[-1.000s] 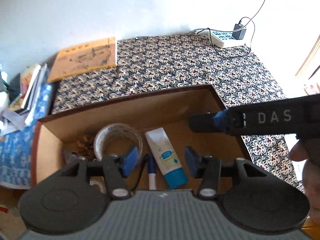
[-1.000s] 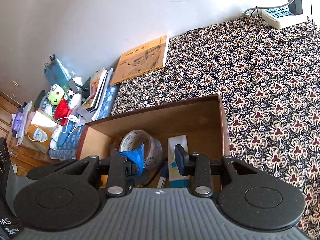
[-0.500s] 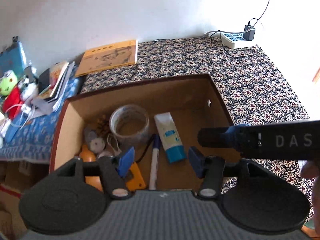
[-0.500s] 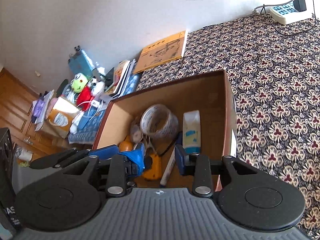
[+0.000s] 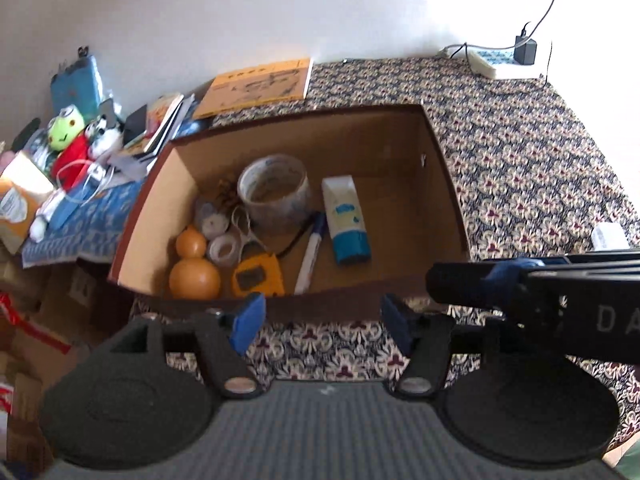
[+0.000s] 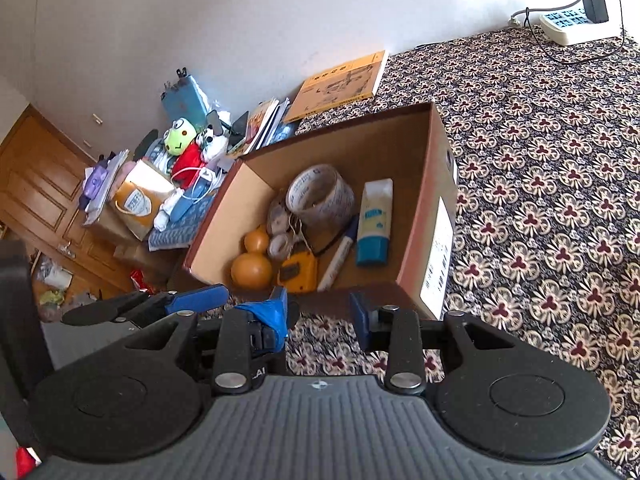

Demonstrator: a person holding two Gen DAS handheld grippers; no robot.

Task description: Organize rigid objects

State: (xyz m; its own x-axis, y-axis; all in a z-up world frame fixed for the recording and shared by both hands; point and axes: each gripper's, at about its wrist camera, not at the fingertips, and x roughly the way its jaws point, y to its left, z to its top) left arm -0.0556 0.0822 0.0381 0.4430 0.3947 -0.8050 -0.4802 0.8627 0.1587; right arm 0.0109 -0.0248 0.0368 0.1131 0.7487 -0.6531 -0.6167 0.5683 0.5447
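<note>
My left tool [image 5: 320, 322] hangs with its blue-padded fingers wide apart and nothing between them, just this side of the near wall of the cardboard box [image 5: 450, 200]. My right tool [image 6: 320, 312] is likewise spread and empty, poised over the patterned cloth at the box's near edge; from the left view its dark arm crosses in on the right.

Inside the box the rigid items crowd the left half. Nearest me sit an orange gourd-shaped toy [image 5: 194, 268] and a yellow tape measure [image 5: 258, 276], touching or almost so. Just right of them a white marker [image 5: 310, 254] lies pointing away from me, and beside it a white-and-blue tube [image 5: 346, 218]. Farther back stands a big roll of clear tape [image 5: 274, 192], with smaller rolls and what looks like a pinecone tucked at its left. The right part of the box floor is bare.

Outside, a yellow booklet [image 5: 260, 84] lies on the cloth beyond the far wall, and a power strip [image 6: 576, 26] sits far right.

I judge I'm between picks, both tools free and nothing in transit. The next move calls for choosing one item — I can't tell which is meant — then lowering a tool over the near wall and lining the fingers across its narrow side.
</note>
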